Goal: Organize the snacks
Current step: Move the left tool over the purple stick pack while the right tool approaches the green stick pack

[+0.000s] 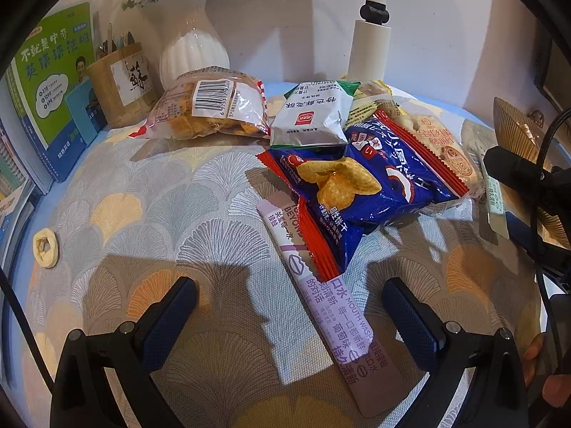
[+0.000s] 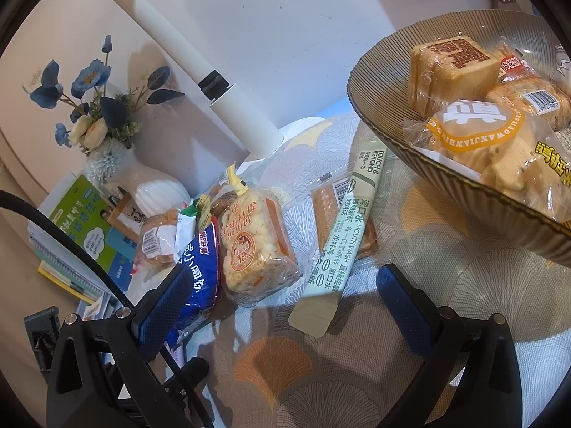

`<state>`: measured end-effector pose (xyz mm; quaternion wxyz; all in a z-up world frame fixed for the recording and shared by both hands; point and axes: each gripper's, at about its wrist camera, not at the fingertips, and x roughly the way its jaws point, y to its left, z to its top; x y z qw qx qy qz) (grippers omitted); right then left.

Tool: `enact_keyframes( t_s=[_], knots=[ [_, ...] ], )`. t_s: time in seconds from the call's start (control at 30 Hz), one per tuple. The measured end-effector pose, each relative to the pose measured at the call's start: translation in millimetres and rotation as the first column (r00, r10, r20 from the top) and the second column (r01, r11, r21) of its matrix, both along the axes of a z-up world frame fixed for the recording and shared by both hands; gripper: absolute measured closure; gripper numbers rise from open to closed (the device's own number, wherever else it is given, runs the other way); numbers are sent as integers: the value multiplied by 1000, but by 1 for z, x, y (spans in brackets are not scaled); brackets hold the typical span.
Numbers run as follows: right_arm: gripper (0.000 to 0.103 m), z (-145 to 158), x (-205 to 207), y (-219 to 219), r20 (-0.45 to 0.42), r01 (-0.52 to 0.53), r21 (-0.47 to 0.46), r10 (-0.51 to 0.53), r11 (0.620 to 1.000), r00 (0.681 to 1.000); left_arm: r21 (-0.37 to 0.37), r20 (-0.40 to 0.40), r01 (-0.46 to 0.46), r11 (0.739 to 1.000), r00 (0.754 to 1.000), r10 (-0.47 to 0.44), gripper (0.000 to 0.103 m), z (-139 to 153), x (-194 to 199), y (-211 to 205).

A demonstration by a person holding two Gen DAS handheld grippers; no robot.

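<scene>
Left wrist view: the left claw (image 1: 289, 315) is spread wide and grips nothing, and a purple mouthwash sachet (image 1: 323, 306) lies on the table (image 1: 142, 196) between its fingers. At 12 o'clock from the claw two blue biscuit packs (image 1: 360, 192) rest partly on the sachet, with a silver pouch (image 1: 310, 117) and a clear cracker bag (image 1: 214, 107) beyond them. Right wrist view: the right claw (image 2: 285, 303) is also spread and empty, above a green mouthwash sachet (image 2: 342, 235). A puffed rice cake pack (image 2: 253, 246) lies at 10 o'clock, and the ribbed bowl (image 2: 464, 192) holding wrapped snacks sits at 2 o'clock.
</scene>
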<state>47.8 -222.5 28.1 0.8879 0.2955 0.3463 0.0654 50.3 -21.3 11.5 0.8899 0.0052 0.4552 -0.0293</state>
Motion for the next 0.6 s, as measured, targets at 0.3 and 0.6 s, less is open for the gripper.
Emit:
enact_keyframes(
  t_s=[0.3, 0.6],
  knots=[
    [0, 0, 0, 0, 1, 0, 1, 0, 1000, 1000, 0, 0, 0, 1000, 1000, 0, 0, 0, 0, 0],
    [0, -1, 0, 0, 1, -1, 2, 1, 1000, 1000, 1, 0, -1, 1000, 1000, 1, 0, 0, 0, 0]
  ],
)
